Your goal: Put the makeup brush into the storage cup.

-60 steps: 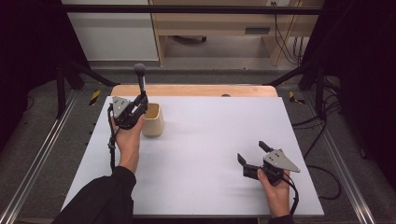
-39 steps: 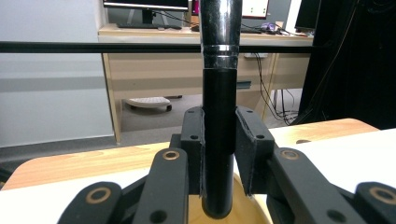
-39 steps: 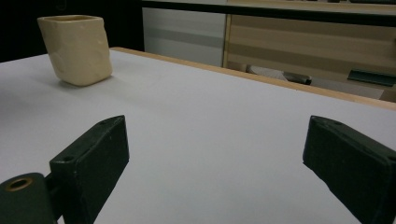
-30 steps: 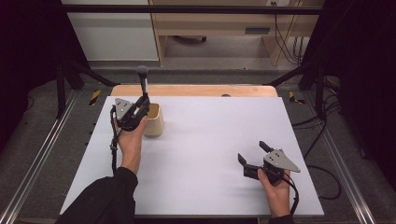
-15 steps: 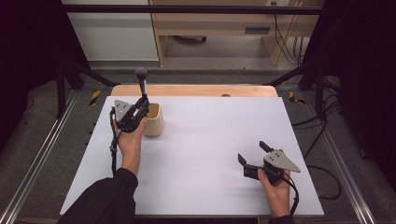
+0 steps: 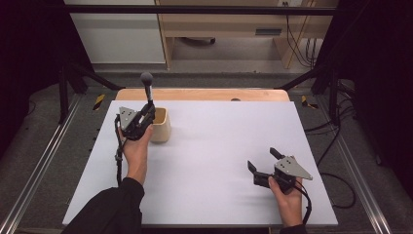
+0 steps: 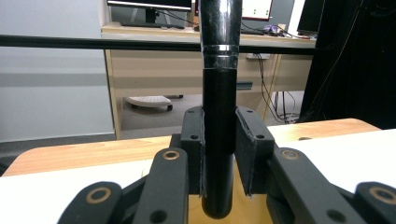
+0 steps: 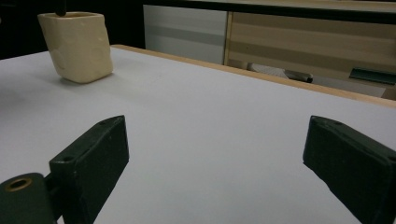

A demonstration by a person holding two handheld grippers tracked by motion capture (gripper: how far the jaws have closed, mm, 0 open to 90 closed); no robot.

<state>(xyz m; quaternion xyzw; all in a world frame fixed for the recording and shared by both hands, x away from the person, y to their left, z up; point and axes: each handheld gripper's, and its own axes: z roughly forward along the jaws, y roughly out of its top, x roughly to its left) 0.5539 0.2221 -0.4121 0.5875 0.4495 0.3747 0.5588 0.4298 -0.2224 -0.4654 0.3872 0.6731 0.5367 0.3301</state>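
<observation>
A black-handled utensil (image 6: pixel 148 92) is being held upright by the left gripper (image 6: pixel 144 116) directly over a small cream-coloured holder (image 6: pixel 160 125), which is standing on the white table (image 6: pixel 209 146) near its far left part; in the left gripper view the jaws are being pressed flat against both sides of the black handle (image 7: pixel 218 140), with the handle's lower end hanging just above the holder's tan interior (image 7: pixel 243 207); whether that end is already touching the inside is not being shown clearly. The rounded head of the utensil is being carried at the top, well above the gripper, and the shaft is being kept close to vertical. The right gripper (image 6: pixel 265 165) is being rested low over the near right part of the table, well apart from the holder, its jaws being held wide apart with nothing between them; in the right gripper view the holder (image 8: pixel 77 45) is being seen far off at the upper left. The step in hand is being judged as the setting of the utensil into the holder; the next move is being judged to call for a straight lowering until the handle is bearing on the bottom, followed by a gentle parting of the jaws so that the light holder is not being tipped.
</observation>
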